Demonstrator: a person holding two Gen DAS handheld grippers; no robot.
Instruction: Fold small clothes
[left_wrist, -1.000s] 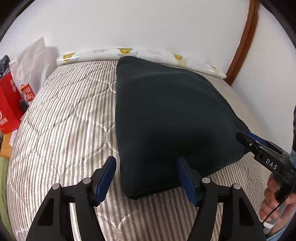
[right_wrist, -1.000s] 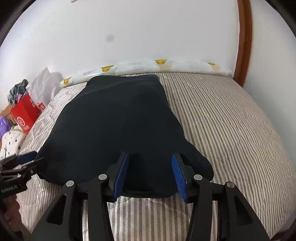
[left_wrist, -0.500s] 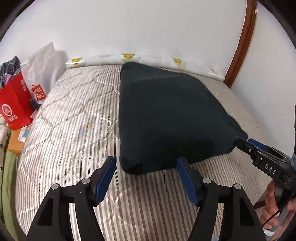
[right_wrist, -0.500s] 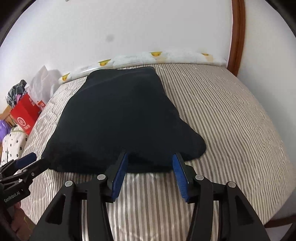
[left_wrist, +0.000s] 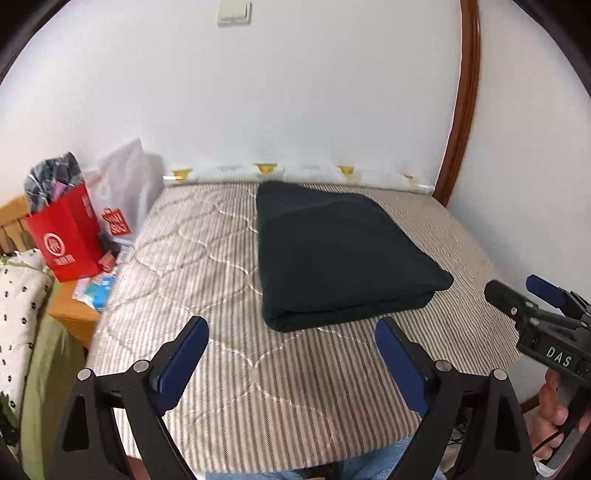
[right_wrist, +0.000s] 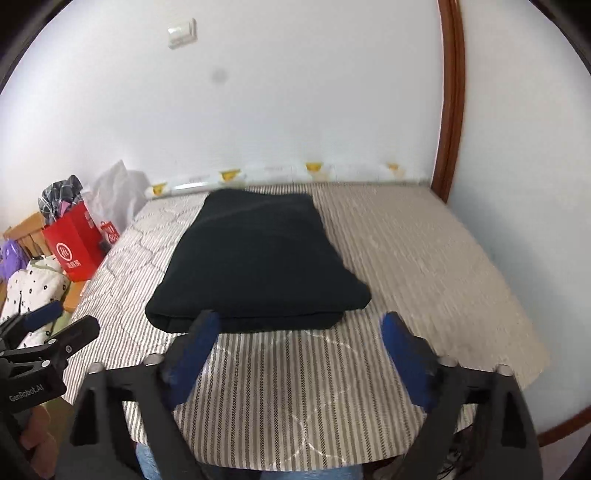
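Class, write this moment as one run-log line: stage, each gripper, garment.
stage: fold released | left gripper: jaws opening, nothing between | right gripper: jaws opening, nothing between | dark garment: folded, flat on striped mattress

Dark folded garment (left_wrist: 332, 251), flat on striped mattress (left_wrist: 192, 266)

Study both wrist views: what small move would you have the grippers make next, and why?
Probably draw both back clear. The dark folded garment lies flat on the striped mattress, edges stacked. The left gripper and right gripper are opening, nothing between the jaws, so this fold looks finished.
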